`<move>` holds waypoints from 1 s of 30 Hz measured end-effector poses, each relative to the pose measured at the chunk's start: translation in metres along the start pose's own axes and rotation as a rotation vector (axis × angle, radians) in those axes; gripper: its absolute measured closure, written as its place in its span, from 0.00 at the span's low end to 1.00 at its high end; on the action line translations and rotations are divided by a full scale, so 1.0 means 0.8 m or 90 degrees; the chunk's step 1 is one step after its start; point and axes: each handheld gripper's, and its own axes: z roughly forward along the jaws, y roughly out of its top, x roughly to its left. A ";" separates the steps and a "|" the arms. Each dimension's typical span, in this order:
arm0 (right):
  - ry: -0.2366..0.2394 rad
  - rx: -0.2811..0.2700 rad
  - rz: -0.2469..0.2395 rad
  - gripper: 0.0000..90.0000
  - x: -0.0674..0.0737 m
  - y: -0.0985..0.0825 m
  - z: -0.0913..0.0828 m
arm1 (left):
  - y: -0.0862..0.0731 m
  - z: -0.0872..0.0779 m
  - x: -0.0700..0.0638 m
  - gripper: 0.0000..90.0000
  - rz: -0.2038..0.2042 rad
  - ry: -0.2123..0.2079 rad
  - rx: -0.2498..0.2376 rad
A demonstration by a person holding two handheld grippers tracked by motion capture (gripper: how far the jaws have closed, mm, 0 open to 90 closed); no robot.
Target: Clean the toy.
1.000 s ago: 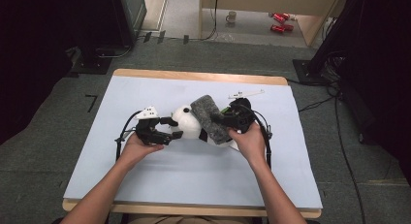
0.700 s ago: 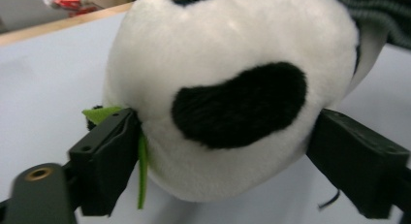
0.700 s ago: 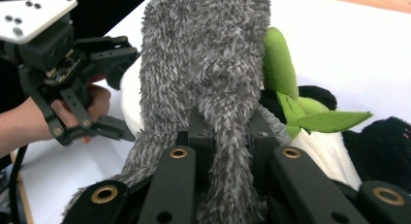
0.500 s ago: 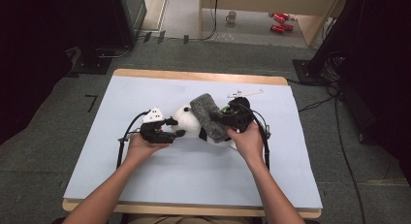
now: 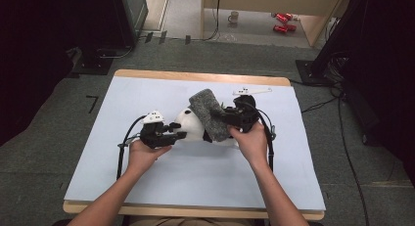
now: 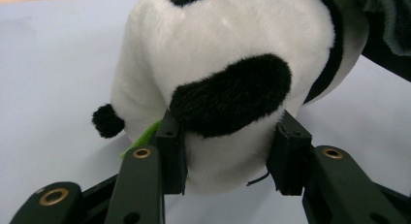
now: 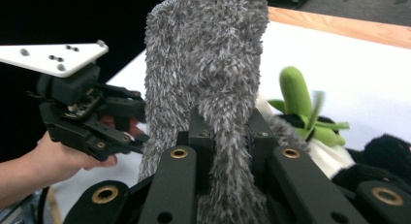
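Panda plush (image 5: pixel 195 125) lies mid-table on the blue mat (image 5: pixel 147 177), long axis left-right; left gripper (image 6: pixel 228 156), jaws just closing, pinches the panda's left end, while right gripper (image 7: pixel 228 136), clamped on the grey fuzzy sock (image 7: pixel 213 73), holds it upright over the panda's right end; no writing legible.

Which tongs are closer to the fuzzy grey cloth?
Right. The right tongs are shut on the grey cloth, pinching it between their pads. The left tongs sit farther off at the toy panda's white end, with that end between their jaws.
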 end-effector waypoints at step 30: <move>-0.086 0.072 -0.059 0.86 0.009 -0.016 0.035 | -0.006 -0.006 -0.019 0.61 -0.030 0.034 0.000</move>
